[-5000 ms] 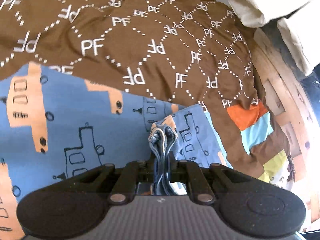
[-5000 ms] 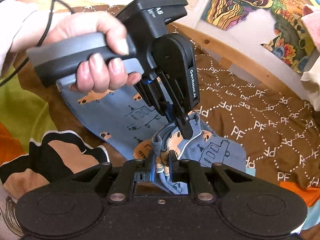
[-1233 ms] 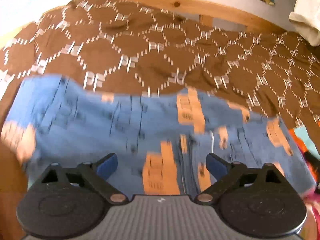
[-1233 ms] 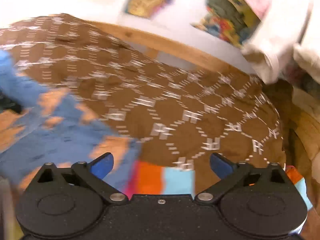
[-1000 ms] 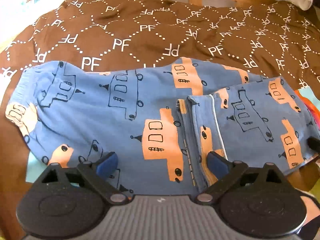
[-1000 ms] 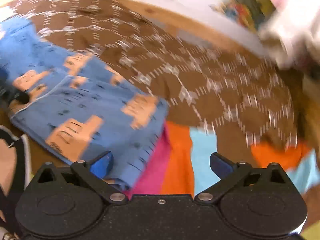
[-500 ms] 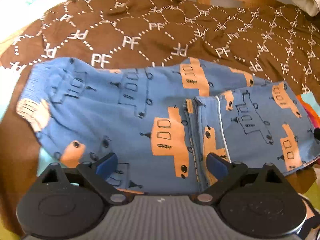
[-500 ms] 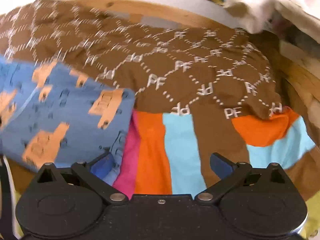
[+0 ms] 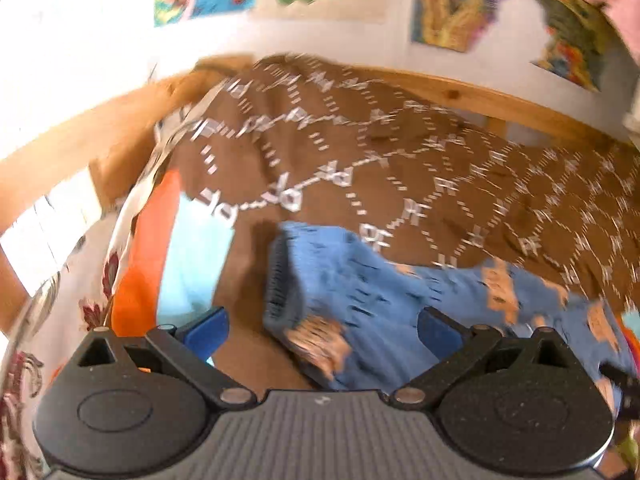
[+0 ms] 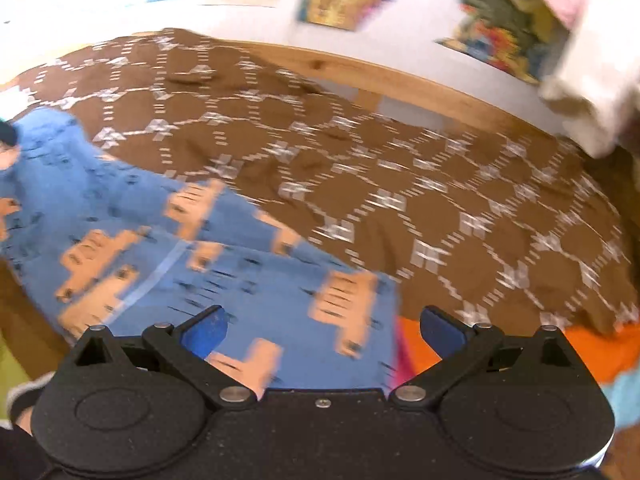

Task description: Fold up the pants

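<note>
Blue pants (image 9: 400, 300) printed with orange vehicles lie flat on a brown bedspread (image 9: 400, 184). In the left wrist view their dark waistband end (image 9: 280, 280) sits just ahead of my left gripper (image 9: 322, 326), which is open and holds nothing. In the right wrist view the pants (image 10: 180, 256) spread from the left to the centre, with a folded-over layer near my right gripper (image 10: 322, 326). That gripper is open too, its blue pads wide apart above the cloth. Both views are blurred by motion.
A wooden bed frame (image 10: 400, 76) runs along the wall behind, with colourful pictures (image 9: 460, 4) above it. Orange and light blue patches of bedding (image 9: 160, 248) lie left of the pants. White cloth (image 10: 592, 72) hangs at the upper right.
Both grippers have let go of the pants since five seconds ago and stand open. The left camera has swung left toward the waistband end; the right camera has swung left over the folded leg end.
</note>
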{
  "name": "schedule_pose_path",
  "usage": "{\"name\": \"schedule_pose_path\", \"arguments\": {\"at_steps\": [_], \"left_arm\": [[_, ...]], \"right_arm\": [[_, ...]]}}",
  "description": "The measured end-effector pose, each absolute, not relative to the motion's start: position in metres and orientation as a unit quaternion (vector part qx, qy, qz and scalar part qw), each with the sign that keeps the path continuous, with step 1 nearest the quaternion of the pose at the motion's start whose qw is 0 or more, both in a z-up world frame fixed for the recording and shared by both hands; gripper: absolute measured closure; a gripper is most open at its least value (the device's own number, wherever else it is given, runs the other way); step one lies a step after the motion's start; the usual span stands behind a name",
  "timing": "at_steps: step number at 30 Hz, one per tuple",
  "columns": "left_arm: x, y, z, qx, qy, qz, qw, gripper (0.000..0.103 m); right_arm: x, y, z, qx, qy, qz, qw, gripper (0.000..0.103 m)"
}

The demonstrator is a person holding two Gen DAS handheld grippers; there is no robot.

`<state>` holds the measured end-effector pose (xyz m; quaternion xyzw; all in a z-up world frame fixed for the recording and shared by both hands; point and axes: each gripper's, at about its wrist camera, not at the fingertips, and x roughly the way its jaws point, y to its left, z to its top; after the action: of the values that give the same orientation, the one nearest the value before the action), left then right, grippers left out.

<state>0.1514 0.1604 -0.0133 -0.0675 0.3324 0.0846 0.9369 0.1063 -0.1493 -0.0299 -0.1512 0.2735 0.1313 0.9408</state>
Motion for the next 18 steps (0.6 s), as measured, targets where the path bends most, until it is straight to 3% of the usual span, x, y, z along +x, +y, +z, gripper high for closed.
{"name": "schedule_pose_path", "arguments": {"at_steps": [3, 11, 18], "left_arm": [[0.153, 0.176, -0.017, -0.120, 0.320, 0.082, 0.936, 0.006], [0.158, 0.181, -0.027, -0.136, 0.319, 0.081, 0.934, 0.024], [0.160, 0.188, -0.035, -0.170, 0.317, 0.085, 0.929, 0.021]], "right_arm": [[0.112, -0.133, -0.031, -0.162, 0.277, 0.162, 0.933, 0.001], [0.114, -0.119, -0.039, -0.162, 0.292, 0.177, 0.926, 0.001], [0.119, -0.121, -0.041, -0.161, 0.295, 0.180, 0.925, 0.001]]}}
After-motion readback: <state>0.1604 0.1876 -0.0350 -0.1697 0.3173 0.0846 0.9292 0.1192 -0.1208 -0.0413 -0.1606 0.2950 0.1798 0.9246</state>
